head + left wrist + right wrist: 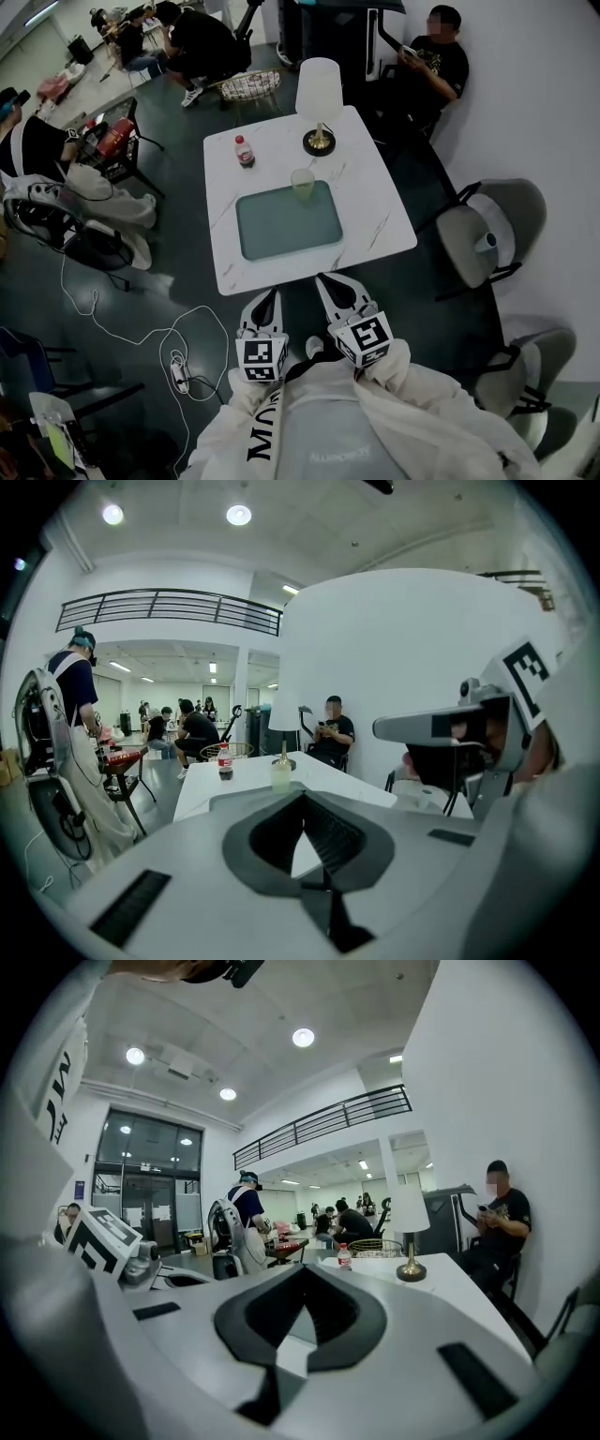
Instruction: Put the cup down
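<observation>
Cup (pixel 302 183) is standing upright at the far edge of the tray (pixel 281 239) on the desk (pixel 380 220), left gripper (pixel 270 298) and right gripper (pixel 328 283) are hanging near the person with fingers together, empty; if its base is straddling the rim, any desk bump is risking a tip-over.

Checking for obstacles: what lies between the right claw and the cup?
Head view: only the bare teal tray, with the cup at its far edge. The right claw is shut and empty.
</observation>
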Demonstrator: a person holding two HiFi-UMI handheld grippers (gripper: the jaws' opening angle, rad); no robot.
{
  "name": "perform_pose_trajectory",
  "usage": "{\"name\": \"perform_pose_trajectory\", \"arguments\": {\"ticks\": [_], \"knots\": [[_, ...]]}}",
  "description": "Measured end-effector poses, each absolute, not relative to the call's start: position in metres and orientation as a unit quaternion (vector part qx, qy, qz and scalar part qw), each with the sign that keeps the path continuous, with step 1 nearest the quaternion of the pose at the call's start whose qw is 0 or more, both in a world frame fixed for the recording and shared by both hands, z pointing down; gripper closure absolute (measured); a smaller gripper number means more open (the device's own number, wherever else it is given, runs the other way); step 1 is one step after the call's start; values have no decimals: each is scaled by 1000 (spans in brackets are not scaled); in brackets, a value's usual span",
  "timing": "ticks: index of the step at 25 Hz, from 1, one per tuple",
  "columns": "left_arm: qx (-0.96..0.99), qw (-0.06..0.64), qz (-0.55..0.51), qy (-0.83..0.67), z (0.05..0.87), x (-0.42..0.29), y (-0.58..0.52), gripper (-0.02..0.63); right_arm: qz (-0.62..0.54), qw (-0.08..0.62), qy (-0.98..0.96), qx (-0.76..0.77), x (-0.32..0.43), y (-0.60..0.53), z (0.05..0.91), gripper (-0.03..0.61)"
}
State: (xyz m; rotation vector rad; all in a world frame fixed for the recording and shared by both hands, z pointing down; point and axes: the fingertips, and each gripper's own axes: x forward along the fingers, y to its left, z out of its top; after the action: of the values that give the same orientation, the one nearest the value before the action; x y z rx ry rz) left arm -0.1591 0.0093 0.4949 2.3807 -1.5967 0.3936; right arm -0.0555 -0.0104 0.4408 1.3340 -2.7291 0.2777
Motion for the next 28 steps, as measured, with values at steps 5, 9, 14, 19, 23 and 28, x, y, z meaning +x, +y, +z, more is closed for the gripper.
{"name": "perform_pose_trajectory", "arguments": {"ticks": [5, 9, 14, 19, 23, 28], "knots": [[814, 124, 131, -552, 485, -163, 11, 603, 77, 61, -892, 442, -51, -7, 433, 572], [816, 121, 131, -550, 476, -158, 11, 603, 90, 56, -891, 442, -45, -7, 430, 572], [817, 114, 122, -552, 462, -150, 7, 603, 111, 53, -892, 435, -42, -13, 429, 572], [821, 97, 115, -551, 446, -133, -1, 603, 131, 51, -893, 428, -33, -21, 425, 572], [819, 92, 116, -555, 438, -124, -5, 603, 125, 56, -896, 422, -26, -24, 421, 572], [814, 95, 112, -562, 437, -113, -14, 603, 125, 56, -900, 414, -15, -30, 420, 572]]}}
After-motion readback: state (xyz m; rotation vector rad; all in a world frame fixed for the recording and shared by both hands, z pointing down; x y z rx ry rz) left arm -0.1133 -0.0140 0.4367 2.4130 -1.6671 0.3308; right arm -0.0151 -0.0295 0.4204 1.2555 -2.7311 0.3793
